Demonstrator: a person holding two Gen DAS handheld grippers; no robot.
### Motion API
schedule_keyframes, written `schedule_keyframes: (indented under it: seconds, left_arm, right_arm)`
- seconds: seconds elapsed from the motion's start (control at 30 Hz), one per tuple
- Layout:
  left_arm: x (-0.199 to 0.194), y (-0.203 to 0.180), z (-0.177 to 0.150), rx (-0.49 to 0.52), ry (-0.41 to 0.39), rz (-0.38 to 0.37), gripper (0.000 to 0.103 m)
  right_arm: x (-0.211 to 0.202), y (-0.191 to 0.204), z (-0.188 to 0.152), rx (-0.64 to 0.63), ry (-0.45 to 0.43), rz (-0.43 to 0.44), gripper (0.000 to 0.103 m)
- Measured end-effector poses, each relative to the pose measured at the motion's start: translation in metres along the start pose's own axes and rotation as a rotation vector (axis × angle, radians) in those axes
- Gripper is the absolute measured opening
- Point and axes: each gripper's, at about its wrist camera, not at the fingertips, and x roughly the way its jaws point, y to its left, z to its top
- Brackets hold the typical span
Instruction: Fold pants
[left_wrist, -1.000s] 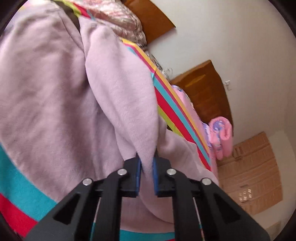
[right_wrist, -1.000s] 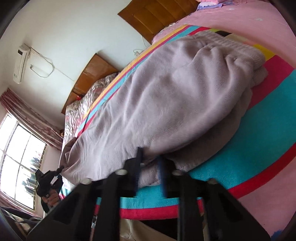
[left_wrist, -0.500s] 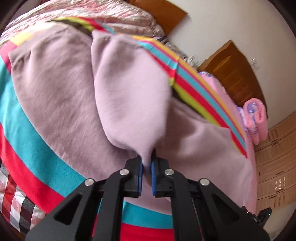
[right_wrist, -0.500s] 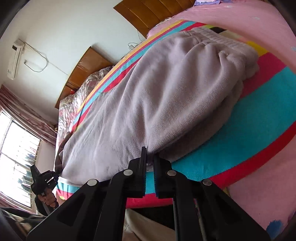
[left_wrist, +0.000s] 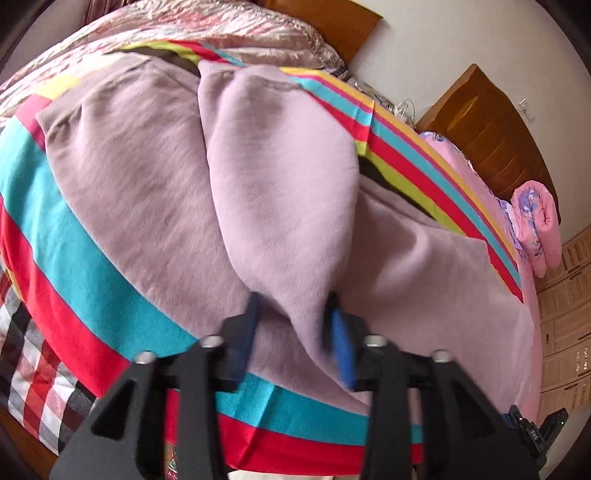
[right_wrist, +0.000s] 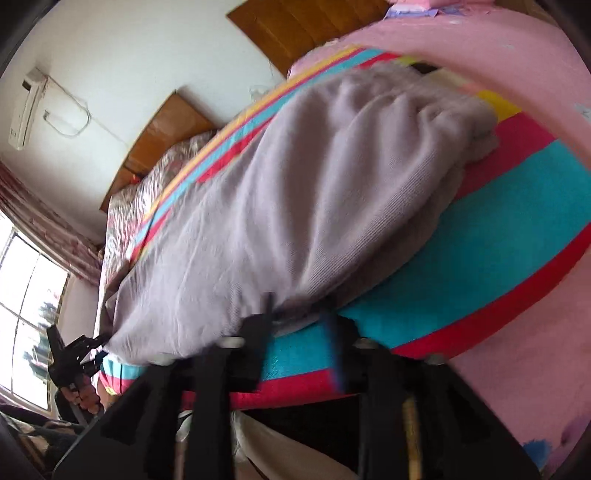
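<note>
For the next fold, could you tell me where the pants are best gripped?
Probably the pants at their ribbed waistband corner, coming in low from the blanket side: the hem there is a thick, firm, exposed edge.

The soft, pale purple pants lay spread on the bed's striped blanket of red, blue and yellow. The black left gripper with blue pads had its jaws wide apart, one on each side of a hanging fold of the pants. A rolled pink flowery quilt sat far back by the brown wooden headboard.
</note>
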Motion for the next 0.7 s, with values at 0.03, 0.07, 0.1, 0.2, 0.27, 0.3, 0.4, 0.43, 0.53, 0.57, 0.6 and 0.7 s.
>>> schedule_keyframes:
  seconds: [0.03, 0.07, 0.1, 0.2, 0.27, 0.3, 0.4, 0.43, 0.53, 0.57, 0.6, 0.7]
  left_arm:
    - [-0.004, -0.001, 0.001, -0.006, -0.022, 0.004, 0.064]
    - [-0.012, -0.002, 0.002, -0.013, -0.057, 0.014, 0.073]
    - [-0.018, -0.002, 0.002, -0.022, -0.116, 0.024, 0.077]
    - [-0.043, -0.016, -0.001, -0.018, -0.216, 0.017, 0.08]
    - [-0.051, -0.027, -0.004, 0.009, -0.247, -0.01, 0.08]
    - [-0.053, -0.036, -0.007, 0.039, -0.259, -0.028, 0.081]
    - [-0.048, -0.063, -0.013, 0.141, -0.247, -0.069, 0.086]
    - [-0.039, -0.078, -0.016, 0.194, -0.226, -0.078, 0.086]
    - [-0.015, -0.103, -0.032, 0.299, -0.161, -0.091, 0.086]
    - [-0.005, -0.11, -0.041, 0.334, -0.128, -0.08, 0.089]
    - [0.009, -0.116, -0.046, 0.375, -0.081, -0.034, 0.089]
    - [0.036, -0.116, -0.059, 0.428, 0.001, 0.078, 0.089]
  right_arm:
    - [-0.007, -0.008, 0.003, 0.028, -0.031, 0.011, 0.052]
    - [-0.012, -0.014, 0.007, 0.048, -0.06, 0.015, 0.052]
    - [-0.017, -0.019, 0.011, 0.057, -0.096, -0.008, 0.052]
    - [-0.029, -0.037, 0.024, 0.097, -0.193, -0.104, 0.041]
    - [-0.039, -0.035, 0.026, 0.073, -0.255, -0.182, 0.039]
    - [-0.044, -0.028, 0.029, 0.023, -0.295, -0.202, 0.04]
    - [-0.041, -0.012, 0.037, -0.1, -0.317, -0.177, 0.04]
    - [-0.034, -0.006, 0.039, -0.143, -0.306, -0.184, 0.04]
    - [0.012, -0.009, 0.041, -0.248, -0.166, -0.308, 0.045]
    - [0.013, -0.009, 0.04, -0.263, -0.191, -0.3, 0.044]
    - [0.01, -0.011, 0.042, -0.241, -0.189, -0.291, 0.044]
    - [0.0, -0.003, 0.049, -0.188, -0.198, -0.323, 0.044]
